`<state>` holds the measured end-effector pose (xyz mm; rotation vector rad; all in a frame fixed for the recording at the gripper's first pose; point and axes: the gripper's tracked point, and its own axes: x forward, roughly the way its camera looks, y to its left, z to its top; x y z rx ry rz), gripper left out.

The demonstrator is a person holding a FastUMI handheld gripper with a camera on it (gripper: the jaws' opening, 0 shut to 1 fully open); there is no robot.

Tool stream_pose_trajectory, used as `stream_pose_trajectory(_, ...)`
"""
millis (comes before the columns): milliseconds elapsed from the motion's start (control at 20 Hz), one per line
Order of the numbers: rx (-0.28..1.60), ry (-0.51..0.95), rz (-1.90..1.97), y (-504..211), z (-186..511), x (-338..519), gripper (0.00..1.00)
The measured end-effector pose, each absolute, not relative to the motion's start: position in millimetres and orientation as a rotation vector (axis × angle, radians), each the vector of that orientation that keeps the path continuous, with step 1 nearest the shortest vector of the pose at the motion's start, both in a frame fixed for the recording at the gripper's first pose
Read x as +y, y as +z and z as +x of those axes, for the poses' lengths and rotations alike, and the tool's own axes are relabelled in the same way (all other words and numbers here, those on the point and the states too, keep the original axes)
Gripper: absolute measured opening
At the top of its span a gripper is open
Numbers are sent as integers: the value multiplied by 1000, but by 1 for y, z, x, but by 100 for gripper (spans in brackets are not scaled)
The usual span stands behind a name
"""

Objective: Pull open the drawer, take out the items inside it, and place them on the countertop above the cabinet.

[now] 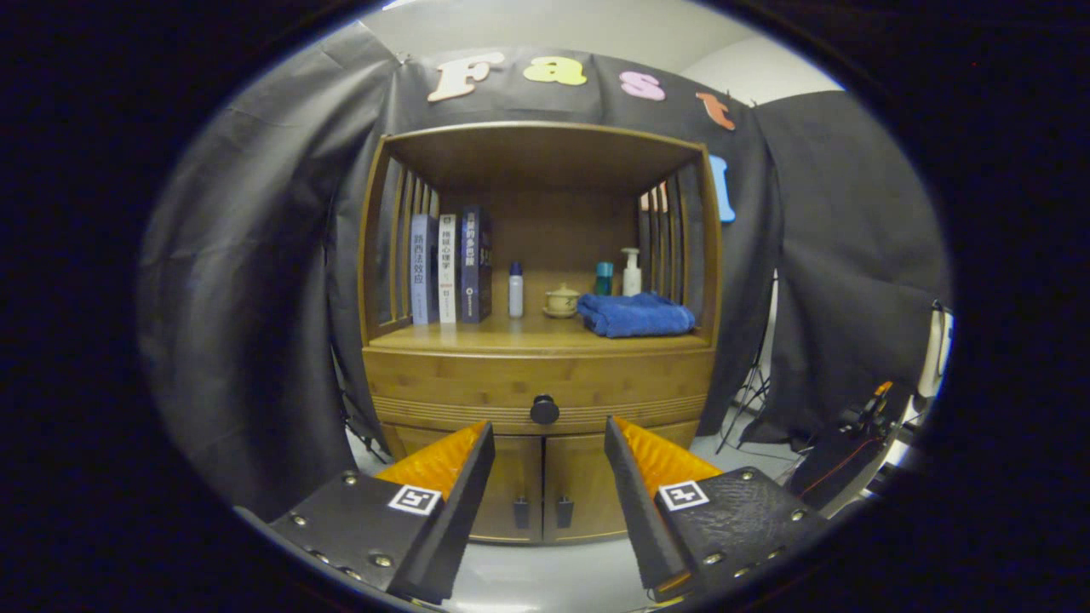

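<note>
- Hand-held gripper [549, 434]: fingers spread wide apart, holding nothing; the gap between the tips is open, and through it show the cabinet front and the floor [545, 570].
- Knob [544, 409]: dark and round, at the middle of the drawer front, just above and between the fingertips, not touched by either.
- Drawer [538, 387]: shut, its front flush with the cabinet; a ribbed band runs along its lower edge. Nothing of its contents can be seen.
- Doors [545, 485]: two, below the drawer, closed, meeting at a centre seam with a small dark pull on each side of it; partly hidden by the fingers.
- Cabinet [379, 255]: wooden, with slatted sides and a top board that encloses the open bay above the drawer.
- Surface [477, 336]: the bare front strip, just above the drawer's upper edge, runs across the width.
- Books [450, 268]: three, upright, at the left of the bay against the slats.
- Bottle [515, 290]: small, white, just right of the books.
- Pot [562, 300]: small, lidded, near the middle, towards the back.
- Towel [636, 314]: blue, folded, at the right, reaching close to the front edge.
- Teal bottle [604, 277] and pump bottle [631, 272]: behind the towel.
- Stand [749, 392]: tripod legs on the floor to the right of the cabinet, by the cloth wall.
</note>
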<state>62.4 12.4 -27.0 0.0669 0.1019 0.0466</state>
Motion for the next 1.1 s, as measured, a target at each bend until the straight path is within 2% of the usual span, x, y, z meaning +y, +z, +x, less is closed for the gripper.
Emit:
stream_pose_trajectory(450,158,95,177,-56,190,28,78)
stream_pose_trajectory(900,250,133,156,-109,247,23,78)
stream_pose_trajectory(1100,226,151,118,-104,249,30,50)
